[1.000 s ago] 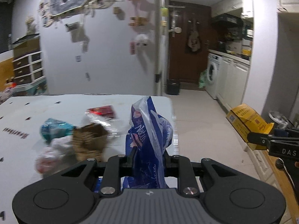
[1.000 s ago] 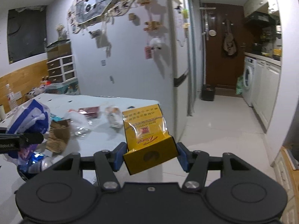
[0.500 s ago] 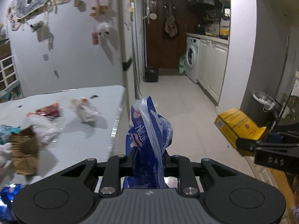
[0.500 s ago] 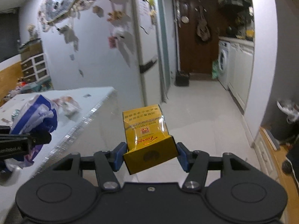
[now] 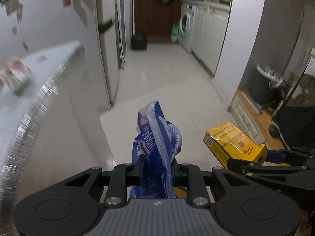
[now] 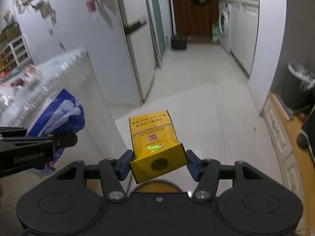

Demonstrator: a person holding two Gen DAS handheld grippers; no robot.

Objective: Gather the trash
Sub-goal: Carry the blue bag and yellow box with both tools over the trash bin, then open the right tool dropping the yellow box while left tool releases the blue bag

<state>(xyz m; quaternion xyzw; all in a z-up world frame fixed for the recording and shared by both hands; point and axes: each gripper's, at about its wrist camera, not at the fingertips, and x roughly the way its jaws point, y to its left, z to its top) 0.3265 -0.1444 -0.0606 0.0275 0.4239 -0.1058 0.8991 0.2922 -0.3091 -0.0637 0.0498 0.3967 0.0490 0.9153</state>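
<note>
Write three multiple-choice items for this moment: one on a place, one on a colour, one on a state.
1. Where is the dark bin with the white liner?
A. on the table
B. on the floor off to the right, by the wall
C. inside the washing machine

2. What colour is the box in the right tongs?
A. yellow
B. green
C. red

3. What are the left tongs doing?
A. standing open with nothing in them
B. pressing on the table edge
C. clamped on a blue and white plastic bag

Key: 1 B, as it stands low at the right in both views, past the wall corner. 2 A, as the box between the blue pads is plainly yellow. 3 C, as the bag stands up from between the closed fingers, above the floor.
</note>
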